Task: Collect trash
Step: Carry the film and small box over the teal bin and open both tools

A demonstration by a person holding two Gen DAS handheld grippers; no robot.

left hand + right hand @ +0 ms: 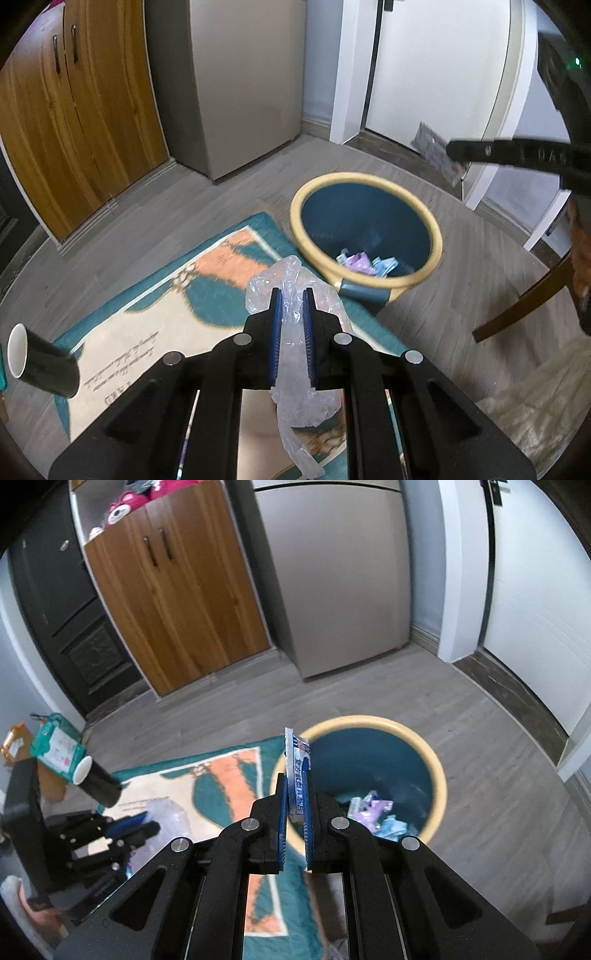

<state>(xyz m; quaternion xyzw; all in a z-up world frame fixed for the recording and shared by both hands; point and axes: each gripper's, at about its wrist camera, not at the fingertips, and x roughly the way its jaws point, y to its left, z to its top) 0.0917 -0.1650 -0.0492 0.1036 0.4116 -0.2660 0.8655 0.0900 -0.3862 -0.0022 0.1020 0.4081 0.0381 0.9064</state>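
Note:
My left gripper point(292, 295) is shut on a crumpled clear plastic bag point(295, 332), held above the rug just short of the bin. The bin point(306, 236) is dark blue with a yellow rim and has several wrappers point(364, 262) at its bottom. My right gripper point(297, 779) is shut on a flat white and blue sachet point(297, 764), held over the bin's point(439, 775) near left rim. The right gripper also shows in the left wrist view point(456, 151) with the sachet point(436, 147), high above the bin. The left gripper shows at lower left in the right wrist view point(147, 821).
A black paper cup point(40, 363) lies on its side at the rug's point(207, 295) left edge. A wooden cabinet point(74, 122), a grey fridge point(243, 81), a white door point(436, 66) and a chair leg point(524, 302) surround the floor. A green tissue pack point(55, 746) sits left.

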